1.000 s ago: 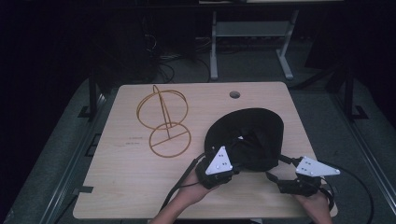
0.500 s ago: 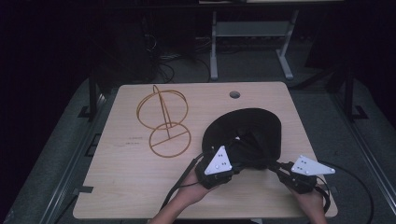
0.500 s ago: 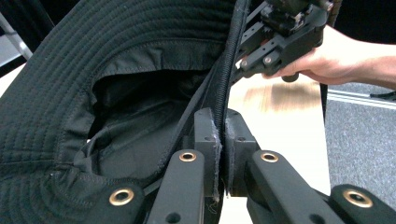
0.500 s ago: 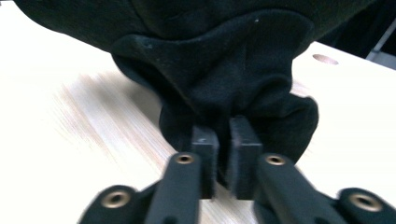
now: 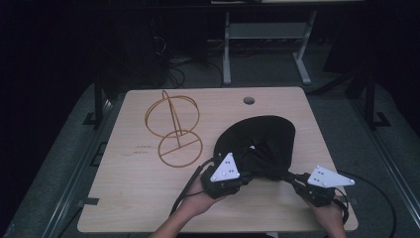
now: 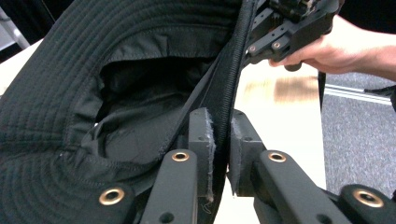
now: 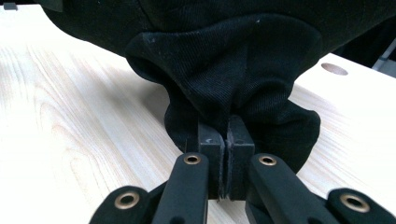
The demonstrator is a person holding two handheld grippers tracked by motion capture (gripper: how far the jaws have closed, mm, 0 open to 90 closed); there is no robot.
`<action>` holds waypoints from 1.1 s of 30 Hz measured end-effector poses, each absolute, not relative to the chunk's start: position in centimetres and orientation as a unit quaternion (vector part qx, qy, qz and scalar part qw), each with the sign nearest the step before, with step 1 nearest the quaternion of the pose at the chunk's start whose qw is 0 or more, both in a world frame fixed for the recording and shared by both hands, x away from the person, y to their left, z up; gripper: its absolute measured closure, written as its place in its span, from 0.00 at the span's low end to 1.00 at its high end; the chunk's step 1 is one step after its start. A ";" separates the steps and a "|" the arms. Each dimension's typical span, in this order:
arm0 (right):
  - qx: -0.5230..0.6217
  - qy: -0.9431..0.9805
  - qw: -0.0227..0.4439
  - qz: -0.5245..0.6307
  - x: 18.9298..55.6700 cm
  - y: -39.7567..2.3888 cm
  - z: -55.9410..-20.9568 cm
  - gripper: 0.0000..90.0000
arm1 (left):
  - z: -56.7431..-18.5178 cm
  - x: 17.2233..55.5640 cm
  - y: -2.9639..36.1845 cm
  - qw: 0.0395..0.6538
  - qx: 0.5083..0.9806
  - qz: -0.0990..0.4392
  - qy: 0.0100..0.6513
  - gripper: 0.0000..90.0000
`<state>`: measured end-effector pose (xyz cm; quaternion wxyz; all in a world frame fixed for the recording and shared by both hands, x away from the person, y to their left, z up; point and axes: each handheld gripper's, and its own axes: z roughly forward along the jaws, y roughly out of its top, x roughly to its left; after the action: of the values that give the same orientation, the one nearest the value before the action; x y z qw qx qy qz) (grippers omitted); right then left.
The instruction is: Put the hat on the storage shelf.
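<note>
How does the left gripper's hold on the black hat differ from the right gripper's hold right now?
The left gripper has the black hat by its stitched brim edge, which runs flat between its pads; the right gripper pinches a bunched fold of cloth. In the high view the left gripper holds the hat's near left side, the right gripper its near right side. Both are shut on the hat, above the wooden table.

black bucket hat (image 5: 262, 144) – crumpled, table's near-right
</note>
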<state>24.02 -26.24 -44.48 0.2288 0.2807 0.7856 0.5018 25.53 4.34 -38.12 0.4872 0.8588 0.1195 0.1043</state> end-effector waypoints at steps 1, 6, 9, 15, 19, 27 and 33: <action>0.280 0.786 0.231 0.500 24.0 -26.2 -44.4 0.98 | -38.1 25.5 4.4 0.487 0.859 0.106 0.119 0.88; 0.278 0.785 0.233 0.502 23.9 -26.2 -44.1 0.98 | -38.0 25.4 4.7 0.478 0.863 0.113 0.119 0.81; 0.279 0.782 0.234 0.505 23.9 -26.3 -43.9 0.98 | -37.9 25.4 5.0 0.475 0.864 0.116 0.121 0.77; 0.284 0.775 0.233 0.514 23.8 -26.7 -43.5 0.98 | -37.8 25.3 5.8 0.471 0.865 0.122 0.126 0.71; 0.285 0.768 0.238 0.522 23.8 -27.1 -42.9 0.98 | -37.7 25.1 6.3 0.463 0.869 0.128 0.124 0.69; 0.289 0.757 0.246 0.532 23.8 -28.1 -41.2 0.98 | -37.7 24.9 7.5 0.459 0.868 0.134 0.132 0.68; 0.280 0.760 0.258 0.527 23.9 -28.2 -39.9 0.98 | -37.5 24.8 8.7 0.463 0.864 0.141 0.139 0.66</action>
<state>23.92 -28.16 -39.94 0.2575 0.2804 0.7598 0.5270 24.83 8.66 -37.51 0.4627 0.8640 0.1392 0.1413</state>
